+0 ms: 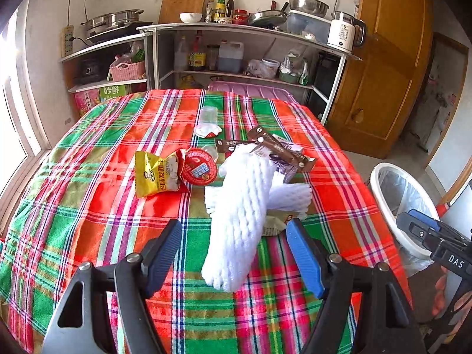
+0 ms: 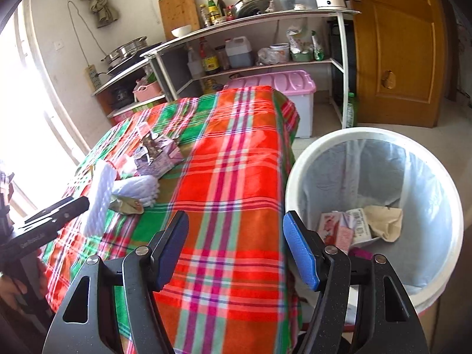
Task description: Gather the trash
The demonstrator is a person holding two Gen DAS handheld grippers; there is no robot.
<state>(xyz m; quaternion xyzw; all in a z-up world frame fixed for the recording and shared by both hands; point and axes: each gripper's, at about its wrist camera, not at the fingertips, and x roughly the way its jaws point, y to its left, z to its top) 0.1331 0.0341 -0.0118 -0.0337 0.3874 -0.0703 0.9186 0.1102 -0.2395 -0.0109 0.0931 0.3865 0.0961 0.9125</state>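
Note:
A long white foam net sleeve (image 1: 236,221) lies on the plaid tablecloth (image 1: 88,206), its near end between the fingers of my left gripper (image 1: 234,255). The pads stand clear of it on both sides, so the gripper is open. Beyond lie a second foam net (image 1: 290,196), a yellow snack bag (image 1: 156,174), a red round lid (image 1: 200,166), brown wrappers (image 1: 280,147) and a clear cup (image 1: 208,115). My right gripper (image 2: 236,250) is open and empty over the table's right edge, beside the white lined bin (image 2: 295,174), which holds a pink carton (image 2: 336,230).
A metal shelf (image 1: 236,28) with pots, bottles and a kettle stands behind the table. A pink-lidded box (image 2: 283,82) sits on the floor by it. A wooden door (image 2: 398,59) is at the right, a bright window at the left.

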